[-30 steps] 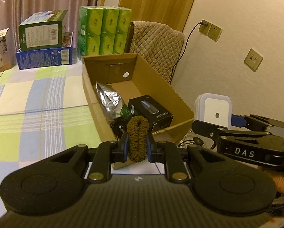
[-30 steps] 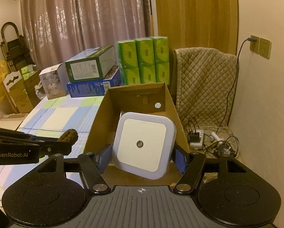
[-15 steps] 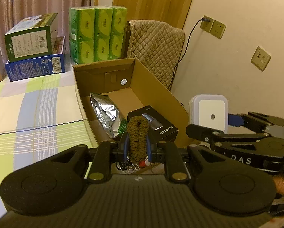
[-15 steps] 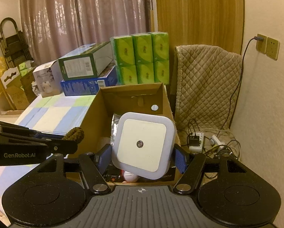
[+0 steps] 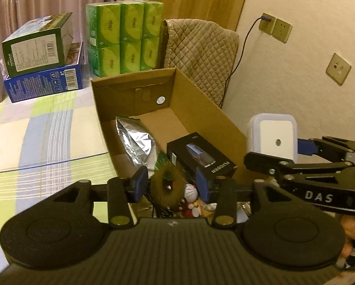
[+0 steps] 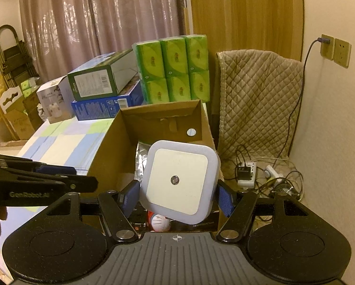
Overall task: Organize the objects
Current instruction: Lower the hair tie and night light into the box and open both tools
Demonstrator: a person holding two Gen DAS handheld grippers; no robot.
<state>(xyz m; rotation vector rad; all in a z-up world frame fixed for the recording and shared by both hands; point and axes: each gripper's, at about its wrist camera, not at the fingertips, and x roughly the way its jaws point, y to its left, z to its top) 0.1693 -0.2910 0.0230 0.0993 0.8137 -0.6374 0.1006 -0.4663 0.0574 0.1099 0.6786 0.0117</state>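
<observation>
While its jaws have just been opening, the left gripper (image 5: 171,185) stands spread around a brown braided loop (image 5: 169,187), pads clear, above the cardboard box (image 5: 201,104). The right gripper (image 6: 177,196) pinches a white night light (image 6: 179,180) over that box.

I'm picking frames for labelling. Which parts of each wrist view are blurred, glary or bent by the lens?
Left wrist view: brown braided loop smeared by motion, foil pouch glary, wall edges bowed. Right wrist view: white night light sharp, curtain sheen, door frame curved.
</observation>
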